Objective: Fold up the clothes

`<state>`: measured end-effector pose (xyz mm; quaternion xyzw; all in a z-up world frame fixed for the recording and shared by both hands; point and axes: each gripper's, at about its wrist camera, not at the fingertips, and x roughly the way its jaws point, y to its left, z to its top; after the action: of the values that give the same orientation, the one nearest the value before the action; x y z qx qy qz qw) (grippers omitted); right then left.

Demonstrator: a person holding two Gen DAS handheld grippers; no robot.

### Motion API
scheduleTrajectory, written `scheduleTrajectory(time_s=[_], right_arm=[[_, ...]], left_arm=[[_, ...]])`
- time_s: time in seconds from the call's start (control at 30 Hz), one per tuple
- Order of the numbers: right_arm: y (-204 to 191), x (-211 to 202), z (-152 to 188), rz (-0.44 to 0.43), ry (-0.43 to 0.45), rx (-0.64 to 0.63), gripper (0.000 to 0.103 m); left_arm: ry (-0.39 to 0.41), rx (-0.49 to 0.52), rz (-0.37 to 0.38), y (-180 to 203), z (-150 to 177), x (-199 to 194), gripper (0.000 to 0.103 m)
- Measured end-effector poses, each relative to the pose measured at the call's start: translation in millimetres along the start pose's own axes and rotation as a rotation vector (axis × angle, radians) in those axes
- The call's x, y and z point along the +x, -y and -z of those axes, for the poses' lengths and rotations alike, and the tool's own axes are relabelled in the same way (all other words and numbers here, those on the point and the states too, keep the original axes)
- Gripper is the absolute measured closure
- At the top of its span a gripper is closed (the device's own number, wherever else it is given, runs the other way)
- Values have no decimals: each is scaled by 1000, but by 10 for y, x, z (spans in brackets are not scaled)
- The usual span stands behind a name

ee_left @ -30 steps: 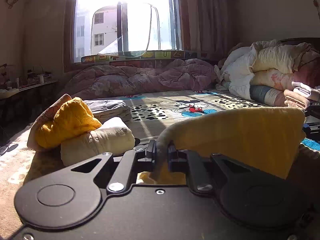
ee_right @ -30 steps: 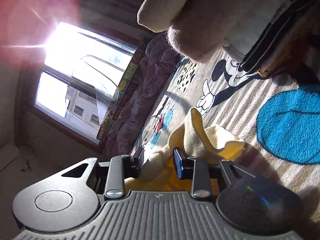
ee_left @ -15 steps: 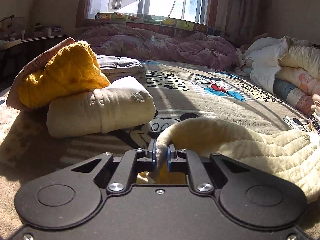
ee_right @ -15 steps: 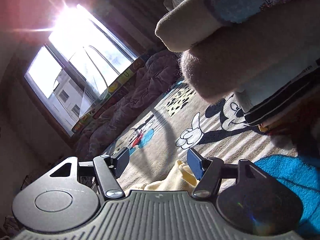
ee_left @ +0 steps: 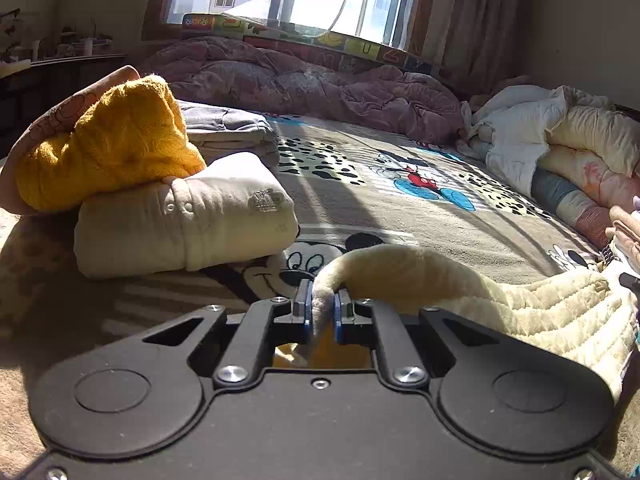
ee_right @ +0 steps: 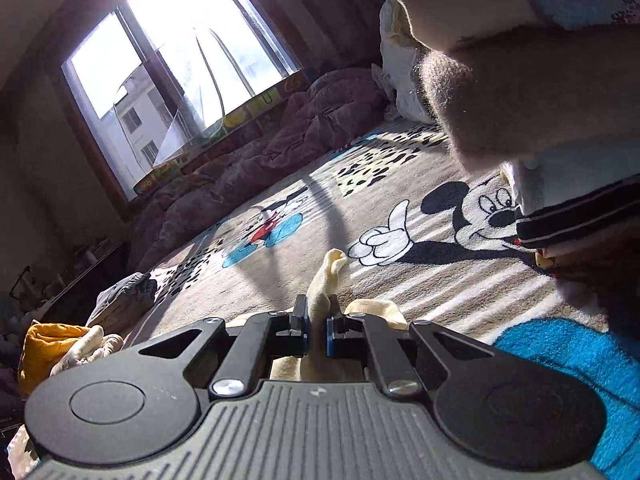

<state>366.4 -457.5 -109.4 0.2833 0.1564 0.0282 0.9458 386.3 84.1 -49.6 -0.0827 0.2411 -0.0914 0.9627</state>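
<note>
My right gripper (ee_right: 317, 322) is now pinching a thin fold of the soft cream-yellow fleecy garment (ee_right: 328, 276). A moment ago these jaws were standing wide apart with the cloth loose between them; now they are snapped tight on it, and a little tip of cloth is poking up past them. My wrist was tipped over before, and now the view is sitting much flatter.

My left gripper (ee_left: 322, 312) is still squeezing another edge of the same cream-yellow garment (ee_left: 500, 300), just as it was a second ago. From there the cloth is running off to the right in a thick humped roll, lying low on the cartoon mouse blanket (ee_left: 360, 200) that is covering the bed. Before, I was holding it up higher like a flat sheet.

So I am holding the garment at two places again. I think that means I am getting ready to make the next fold.

Farther out on the left, a folded cream top (ee_left: 184, 216) is lying with an orange knitted sweater (ee_left: 108, 144) resting on it. A folded grey piece (ee_left: 228, 128) is sitting behind them. Far off by the window, a crumpled purple quilt (ee_left: 300, 84) is lying, and on the right a pile of unfolded bedding and clothes (ee_left: 560, 140) is waiting.
</note>
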Motion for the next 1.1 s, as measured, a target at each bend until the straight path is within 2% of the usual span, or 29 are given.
scheduleTrajectory(time_s=[0.1,0.2,0.4,0.77,0.8,0.83,0.87,0.9,0.97,1.03,1.1], right_arm=[[20,-8,-57,5,42,19,94],[144,105,-61,3,15,91,94],[176,277,21,62,-68,86,94],[186,300,34,66,-69,80,91],[181,306,38,71,-69,75,91],[176,311,42,78,-70,70,91],[171,317,45,85,-71,65,91],[168,322,48,95,-72,60,90],[167,325,57,112,-73,56,89],[177,326,60,110,-75,57,89],[181,325,58,99,-77,55,89]], left_arm=[[-5,-30,-19,-32,-61,67,94],[-41,-54,-33,-78,-29,161,94],[-89,-87,-40,-118,2,212,94],[-106,-350,92,-250,-281,-288,93],[-111,-358,82,-253,-275,-265,91],[-118,-333,38,-242,-256,-200,87],[-128,-323,-17,-274,-191,-126,70],[-137,-312,-73,-306,-127,-52,46],[-154,-299,-175,-378,-1,84,48],[-157,-398,-137,-563,77,38,48],[-149,-437,-101,-632,97,20,47]])
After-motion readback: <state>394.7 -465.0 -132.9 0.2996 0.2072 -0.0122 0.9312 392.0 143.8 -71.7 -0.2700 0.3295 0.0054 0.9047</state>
